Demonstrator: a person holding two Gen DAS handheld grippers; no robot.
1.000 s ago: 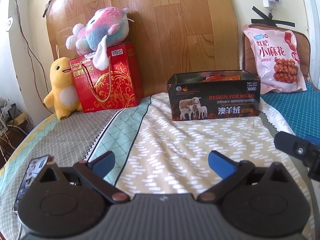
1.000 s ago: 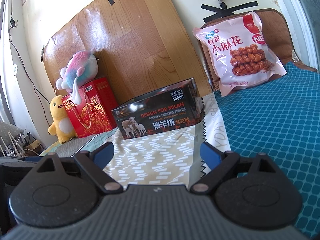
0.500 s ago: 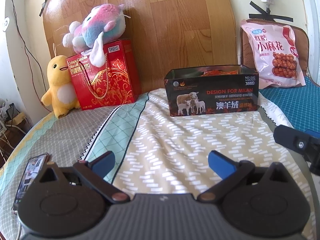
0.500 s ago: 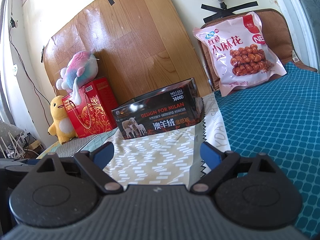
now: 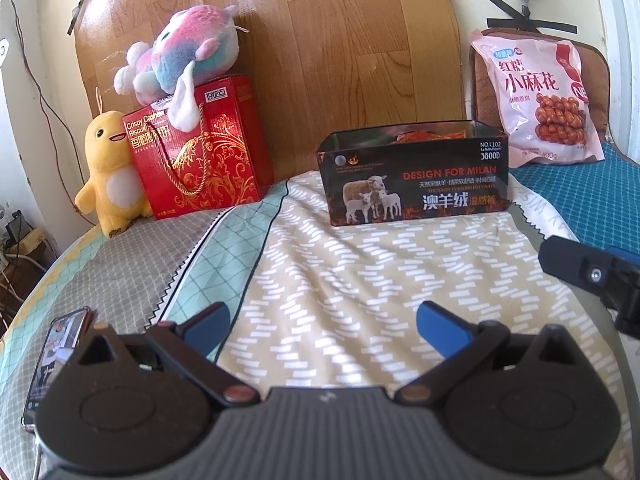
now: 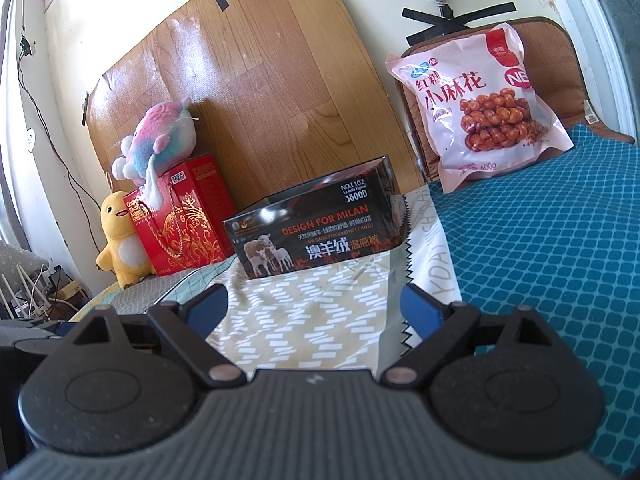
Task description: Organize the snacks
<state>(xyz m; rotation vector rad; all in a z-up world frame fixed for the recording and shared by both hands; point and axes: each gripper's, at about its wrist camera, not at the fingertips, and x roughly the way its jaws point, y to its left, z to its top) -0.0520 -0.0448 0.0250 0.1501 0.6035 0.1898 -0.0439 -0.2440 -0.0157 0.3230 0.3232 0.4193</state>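
Note:
A black open box [image 5: 414, 178] printed "DESIGN FOR MILAN" stands on the bed, with orange packets showing inside; it also shows in the right wrist view [image 6: 316, 232]. A pink snack bag [image 5: 538, 96] of fried twists leans on a brown cushion at the back right, also in the right wrist view [image 6: 480, 104]. A red biscuit gift box [image 5: 200, 148] stands at the back left. My left gripper [image 5: 322, 322] is open and empty, low over the bedspread, well short of the black box. My right gripper [image 6: 316, 306] is open and empty too; its side shows in the left wrist view [image 5: 592, 272].
A pastel plush toy [image 5: 184, 56] sits on the red gift box and a yellow plush duck [image 5: 110, 172] stands beside it. A phone [image 5: 56, 356] lies on the bed at the near left. A wooden board [image 5: 320, 40] backs the bed. Cables hang at the left.
The left gripper's view has tilted down and drawn back a little, so the box and bag sit slightly higher and farther. The right gripper has not moved.

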